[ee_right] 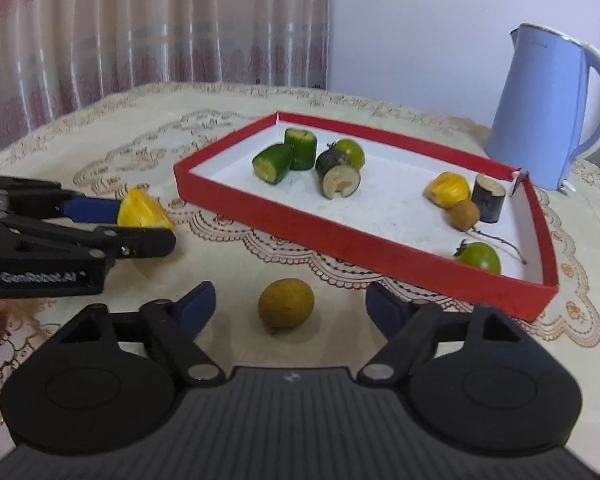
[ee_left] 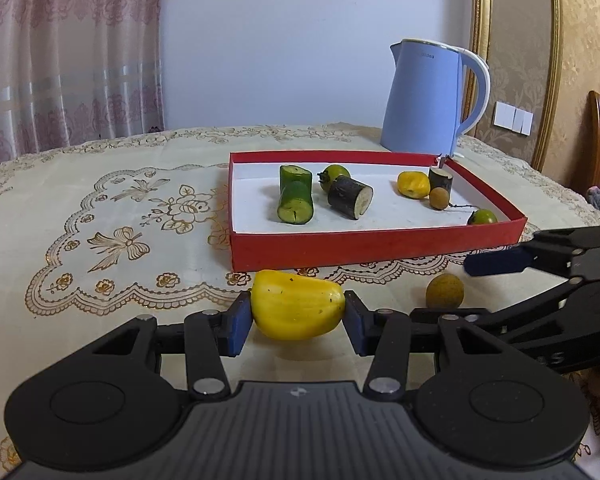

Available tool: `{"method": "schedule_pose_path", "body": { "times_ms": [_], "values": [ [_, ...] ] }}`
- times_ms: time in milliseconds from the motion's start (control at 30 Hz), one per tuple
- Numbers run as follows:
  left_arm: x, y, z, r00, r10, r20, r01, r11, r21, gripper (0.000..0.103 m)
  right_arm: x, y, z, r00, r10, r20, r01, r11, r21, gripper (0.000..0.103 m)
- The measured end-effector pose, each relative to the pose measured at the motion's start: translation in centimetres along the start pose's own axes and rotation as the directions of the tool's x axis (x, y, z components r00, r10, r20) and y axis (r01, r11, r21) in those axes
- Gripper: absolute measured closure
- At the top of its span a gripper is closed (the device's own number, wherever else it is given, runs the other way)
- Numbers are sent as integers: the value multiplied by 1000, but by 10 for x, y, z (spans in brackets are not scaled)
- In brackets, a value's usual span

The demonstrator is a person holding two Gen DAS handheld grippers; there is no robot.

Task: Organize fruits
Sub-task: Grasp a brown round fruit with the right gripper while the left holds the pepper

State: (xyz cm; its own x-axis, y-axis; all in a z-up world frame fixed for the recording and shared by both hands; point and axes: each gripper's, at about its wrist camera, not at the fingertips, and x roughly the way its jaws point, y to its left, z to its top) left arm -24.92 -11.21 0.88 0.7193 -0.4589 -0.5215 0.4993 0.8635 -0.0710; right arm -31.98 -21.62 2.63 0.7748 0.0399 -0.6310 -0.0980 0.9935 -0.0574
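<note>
Holding the yellow fruit (ee_left: 297, 305) tight just above the worktop (ee_left: 100, 220), the left tool (ee_left: 297, 316) should carry it into the red box (ee_left: 376, 244). The right tool (ee_right: 290, 306) waits wide open around the brown fruit (ee_right: 286, 302).

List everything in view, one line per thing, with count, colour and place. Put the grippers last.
Tray: 1, red with white floor, on the table.
Green cylinders: 2, green, touching, tray's left part.
Dark cylinders: 2, blackish with pale ends, one mid-tray, one at the far right corner.
Green fruits: 2, green, one behind the mid cylinder, one at the near right wall.
Yellow pieces: 2, yellow, one in the tray, one in the left gripper.
Brown balls: 2, tan, one in the tray, one on the cloth.
Kettle: 1, pale blue, behind the tray.
Tablecloth: 1, cream and gold.
Curtain: 1, pink, behind.
Left gripper: shut on a yellow piece.
Right gripper: open around the loose brown ball.
</note>
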Motion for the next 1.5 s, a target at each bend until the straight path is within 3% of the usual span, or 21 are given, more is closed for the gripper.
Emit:
{"method": "schedule_pose_path", "body": {
  "times_ms": [33, 67, 100, 133, 467, 633, 900, 1267, 1300, 1367, 1500],
  "values": [
    [0, 0, 0, 1000, -2, -1, 2, 1000, -1, 56, 1, 0, 0, 1000, 5, -3, -5, 1000, 0, 36],
    [0, 0, 0, 1000, -5, -1, 5, 1000, -1, 56, 2, 1, 0, 1000, 7, -8, -7, 1000, 0, 52],
    [0, 0, 0, 1000, -7, -2, 7, 1000, -1, 56, 4, 0, 0, 1000, 5, -16, -5, 1000, 4, 61],
    [0, 0, 0, 1000, -9, -2, 9, 1000, -2, 56, 4, 0, 0, 1000, 9, -15, -9, 1000, 7, 62],
    [1, 2, 0, 1000, -19, -6, 19, 1000, -13, 56, 3, 1, -1, 1000, -4, -14, 4, 1000, 1, 61],
    [2, 3, 0, 1000, -18, -9, 18, 1000, -14, 56, 2, 3, -1, 1000, 11, -12, -11, 1000, -14, 69],
    [3, 3, -1, 1000, -16, -15, 16, 1000, -19, 56, 0, 6, -3, 1000, -4, -2, 4, 999, -33, 70],
    [4, 4, -1, 1000, -13, -16, 13, 1000, -25, 56, -2, -1, -5, 1000, 21, 5, -21, 999, 26, 76],
    [3, 4, 0, 1000, -13, -16, 13, 1000, -26, 56, -1, -2, -4, 1000, 30, -3, -30, 999, 30, 75],
    [4, 4, -1, 1000, -13, -16, 13, 1000, -27, 56, 1, 0, -2, 997, 70, -16, -70, 997, 18, 57],
    [4, 4, -1, 1000, -13, -19, 12, 1000, -26, 56, 2, 6, -1, 998, 61, -26, -61, 998, -3, 54]
  ]
}}
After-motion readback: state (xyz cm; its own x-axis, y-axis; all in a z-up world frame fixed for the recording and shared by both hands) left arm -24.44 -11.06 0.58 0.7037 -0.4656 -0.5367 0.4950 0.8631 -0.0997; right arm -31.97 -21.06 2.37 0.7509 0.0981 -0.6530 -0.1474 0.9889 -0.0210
